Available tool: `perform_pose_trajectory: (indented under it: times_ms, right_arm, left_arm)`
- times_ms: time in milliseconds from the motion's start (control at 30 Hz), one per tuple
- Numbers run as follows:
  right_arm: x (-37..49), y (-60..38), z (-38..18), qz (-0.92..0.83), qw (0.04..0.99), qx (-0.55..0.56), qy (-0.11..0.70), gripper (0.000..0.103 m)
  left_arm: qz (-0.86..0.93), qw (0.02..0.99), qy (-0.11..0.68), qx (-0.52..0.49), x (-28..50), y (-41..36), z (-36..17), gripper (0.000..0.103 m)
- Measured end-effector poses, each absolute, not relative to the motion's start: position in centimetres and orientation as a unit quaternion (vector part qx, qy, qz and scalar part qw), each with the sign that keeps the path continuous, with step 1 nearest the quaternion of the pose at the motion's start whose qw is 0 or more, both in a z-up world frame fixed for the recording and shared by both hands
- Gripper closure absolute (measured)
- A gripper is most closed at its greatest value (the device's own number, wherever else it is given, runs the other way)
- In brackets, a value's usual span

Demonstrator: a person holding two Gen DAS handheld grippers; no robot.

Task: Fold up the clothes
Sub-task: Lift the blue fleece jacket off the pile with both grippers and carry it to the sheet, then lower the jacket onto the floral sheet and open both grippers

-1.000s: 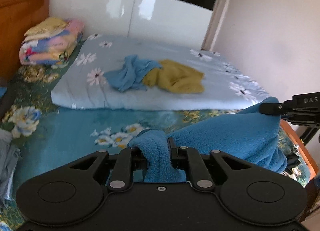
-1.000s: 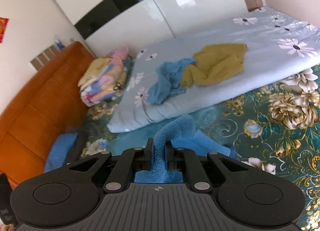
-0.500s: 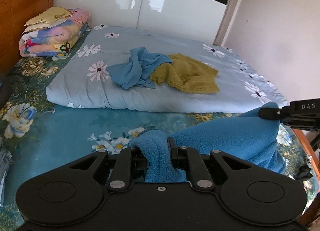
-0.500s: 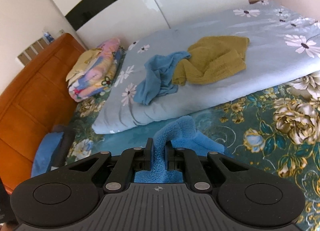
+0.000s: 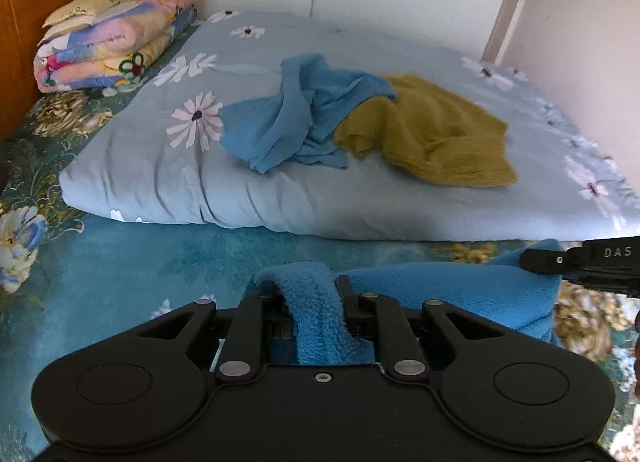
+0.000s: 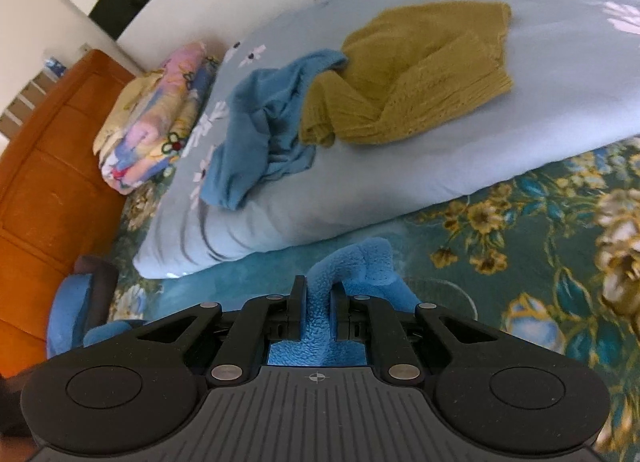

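1. Gripping a bunched edge of the blue fleece garment (image 5: 452, 294), the left claw (image 5: 310, 294) has the fabric pinched between its jaws, with a thick fold pushed up in front of them.
2. The right claw (image 6: 318, 294) is clamped on another part of the same fleece (image 6: 360, 262), its jaws nearly together around a narrow ridge of cloth.
3. In the left wrist view the right claw's tip (image 5: 560, 260) shows at the far right, and the fleece stretches between the two grips, so the cloth is probably held at two corners to keep one edge taut.
4. Both claws point downward toward the bare teal floral sheet (image 5: 120, 262) along the near edge of the bed, in front of the folded pale blue quilt (image 5: 160, 165).
5. My judgement is that this flat patch is chosen as the laying surface, since the quilt is lumpy and already carries other laundry.
6. On the quilt lie a crumpled thin blue garment (image 5: 288, 117) and a mustard knit sweater (image 5: 432, 137), touching each other and apparently waiting their turn.
7. A stack of folded patterned blankets (image 5: 108, 37) sits by the orange headboard (image 6: 44, 165), well apart from the work.
8. Next, lowering the fleece evenly would matter, because a slack side could crease the fold.
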State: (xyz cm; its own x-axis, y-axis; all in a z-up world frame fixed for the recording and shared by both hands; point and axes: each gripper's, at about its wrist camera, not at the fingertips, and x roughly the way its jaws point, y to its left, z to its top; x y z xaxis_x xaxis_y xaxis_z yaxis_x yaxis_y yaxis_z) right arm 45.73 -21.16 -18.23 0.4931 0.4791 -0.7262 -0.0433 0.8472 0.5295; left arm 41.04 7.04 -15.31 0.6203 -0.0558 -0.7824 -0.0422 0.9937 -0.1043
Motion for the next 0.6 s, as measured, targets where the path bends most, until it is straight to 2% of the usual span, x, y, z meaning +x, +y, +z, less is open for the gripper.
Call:
perform_pose_trajectory:
  times_ms: [467, 600]
  right_arm:
    - [53.3, -18.9, -27.3, 0.149, 0.816, 0.211, 0.517, 0.092]
    - [54.2, -18.6, -29.0, 0.145, 0.814, 0.204, 0.524, 0.090]
  left_arm:
    - [0.011, 0.871, 0.488, -0.051, 49.0, 9.0, -25.2, 0.087]
    - [0.011, 0.865, 0.499, -0.051, 49.8, 9.5, -26.8, 0.083]
